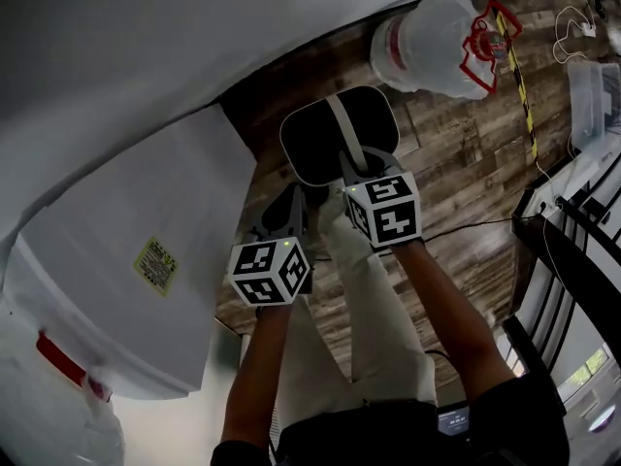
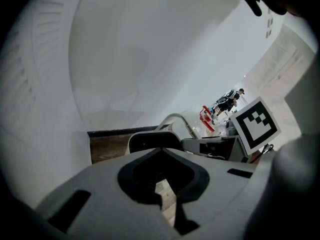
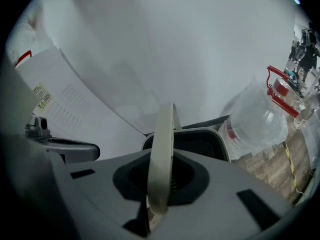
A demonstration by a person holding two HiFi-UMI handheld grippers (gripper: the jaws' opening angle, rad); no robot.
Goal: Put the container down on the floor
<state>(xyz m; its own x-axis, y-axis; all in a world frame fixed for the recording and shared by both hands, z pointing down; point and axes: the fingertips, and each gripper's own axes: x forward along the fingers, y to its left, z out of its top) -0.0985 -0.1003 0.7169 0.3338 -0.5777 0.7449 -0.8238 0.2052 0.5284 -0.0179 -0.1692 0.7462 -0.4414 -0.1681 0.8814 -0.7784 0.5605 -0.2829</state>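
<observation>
The container (image 1: 335, 134) is carried by its pale handle (image 3: 162, 149), on which the right tool (image 3: 160, 184) is clamped. It is seen over the wooden floor (image 1: 456, 153), between a white appliance (image 1: 146, 250) and a clear water bottle (image 1: 432, 42). Whether its base touches the boards cannot be told. The left tool (image 2: 165, 184) is closed on nothing and is held just beside the right one.

The handle is thin and is pinched at one narrow spot (a swinging load is likely), so the container could be tipped or knocked against the appliance if it is lowered fast. If the grip is released before the base is settled, the container could be dropped and sent toward the bottle. The person's leg (image 1: 374, 299) is close by and could be bumped.
</observation>
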